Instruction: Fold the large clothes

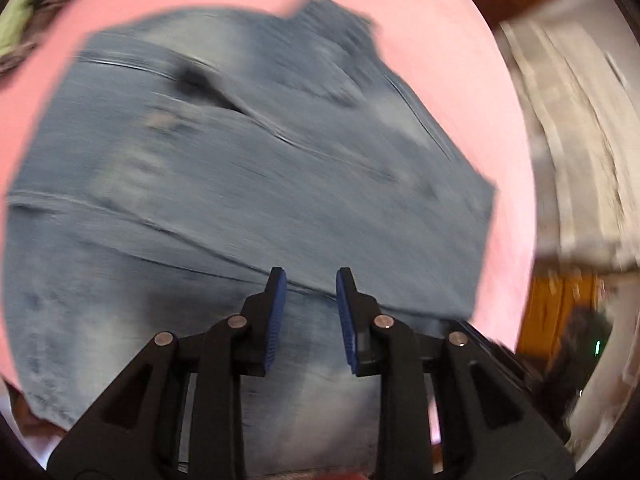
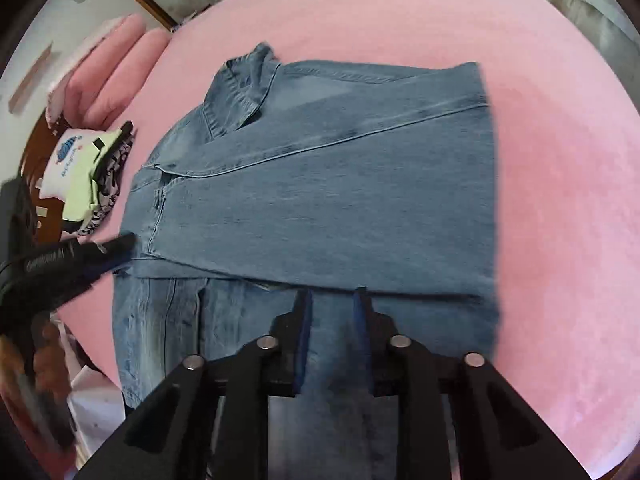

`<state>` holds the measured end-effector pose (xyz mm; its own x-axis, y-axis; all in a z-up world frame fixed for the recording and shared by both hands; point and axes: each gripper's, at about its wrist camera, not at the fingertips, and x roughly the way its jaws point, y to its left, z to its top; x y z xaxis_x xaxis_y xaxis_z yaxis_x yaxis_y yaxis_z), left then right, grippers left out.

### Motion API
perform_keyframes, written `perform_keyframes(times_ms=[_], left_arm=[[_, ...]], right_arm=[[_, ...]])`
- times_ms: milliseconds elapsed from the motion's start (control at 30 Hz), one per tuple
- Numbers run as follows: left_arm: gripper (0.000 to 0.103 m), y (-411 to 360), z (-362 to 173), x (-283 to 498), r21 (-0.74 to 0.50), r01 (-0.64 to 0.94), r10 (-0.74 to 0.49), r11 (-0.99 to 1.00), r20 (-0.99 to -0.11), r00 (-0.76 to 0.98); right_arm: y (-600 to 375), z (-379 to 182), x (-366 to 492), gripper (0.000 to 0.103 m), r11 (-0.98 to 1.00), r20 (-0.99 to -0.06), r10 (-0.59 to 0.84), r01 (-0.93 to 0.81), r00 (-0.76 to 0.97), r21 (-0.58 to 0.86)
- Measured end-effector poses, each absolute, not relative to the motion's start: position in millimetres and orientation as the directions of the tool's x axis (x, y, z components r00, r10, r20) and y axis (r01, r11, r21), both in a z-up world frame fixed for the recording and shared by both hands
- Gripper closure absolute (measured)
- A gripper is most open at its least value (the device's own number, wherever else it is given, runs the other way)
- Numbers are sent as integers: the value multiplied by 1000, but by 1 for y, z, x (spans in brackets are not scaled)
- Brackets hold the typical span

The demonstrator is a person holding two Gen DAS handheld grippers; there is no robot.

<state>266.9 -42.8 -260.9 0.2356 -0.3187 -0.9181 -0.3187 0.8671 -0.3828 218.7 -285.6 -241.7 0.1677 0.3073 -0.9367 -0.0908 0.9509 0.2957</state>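
Left gripper [image 1: 310,280]: jaws spread, nothing pinched, hovering above the denim shirt [image 1: 248,184]. Right gripper [image 2: 332,296]: jaws likewise spread and bare, over the near fold of that shirt. Shirt flat on the pink bedsheet [image 2: 540,200], partly folded, collar [image 2: 240,88] at its far left corner.

Likely risks: folded flap springing back open with no jaw pinning it; top layer alone caught at the next pinch, dragging the stack askew; heavy blur in the left view, so a misjudged grab.

Count: two grippers, one shirt, one sheet; left of the shirt, one small clothes pile [image 2: 86,168].
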Motion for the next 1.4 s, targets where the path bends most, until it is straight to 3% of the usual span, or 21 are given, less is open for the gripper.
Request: perform_keyframes(times_ms=[33, 100, 133, 267, 333, 433, 567, 633, 767, 933, 1100, 1267, 1400], left_arm=[[91, -57, -265, 274, -379, -294, -321, 877, -919, 226], [92, -79, -280, 288, -381, -269, -342, 885, -922, 180], [98, -86, -286, 292, -386, -272, -352, 882, -921, 165], [103, -103, -317, 302, -342, -267, -331, 901, -940, 84], [103, -98, -331, 301, -291, -278, -289, 916, -956, 46], [103, -75, -336, 296, -353, -345, -353, 870, -933, 64], [103, -27, -328, 285, -215, -420, -202, 882, -976, 74], [103, -3, -330, 281, -197, -471, -184, 860, -980, 73], [103, 23, -318, 272, -279, -538, -263, 795, -959, 108], [103, -7, -282, 278, -347, -417, -313, 840, -938, 150], [103, -62, -274, 318, -481, -301, -444, 823, -876, 187], [103, -107, -295, 366, -443, -236, -418, 865, -896, 151], [103, -93, -320, 393, -455, -281, -427, 845, -890, 158]], right_arm=[[-280, -246, 224, 96, 946, -933, 324, -77, 154, 316], [-269, -255, 236, 98, 925, -914, 379, -61, 146, 374], [-266, -261, 242, 99, 922, -910, 387, -55, 150, 383], [-261, -295, 260, 102, 935, -932, 354, 0, 81, 355], [-275, -305, 263, 102, 943, -941, 328, 22, 78, 331], [-307, -308, 261, 102, 961, -958, 268, 50, 99, 274], [-352, -302, 260, 102, 973, -968, 208, 74, 138, 219], [-378, -296, 259, 102, 972, -969, 189, 112, 160, 208], [-404, -273, 264, 102, 972, -969, 135, 164, 205, 170], [-387, -246, 268, 102, 912, -871, 362, 66, 331, 404], [-332, -277, 286, 102, 825, -815, 556, 16, 162, 566], [-285, -309, 308, 102, 813, -805, 582, -51, 119, 580], [-272, -330, 339, 102, 794, -781, 602, -26, 166, 607]])
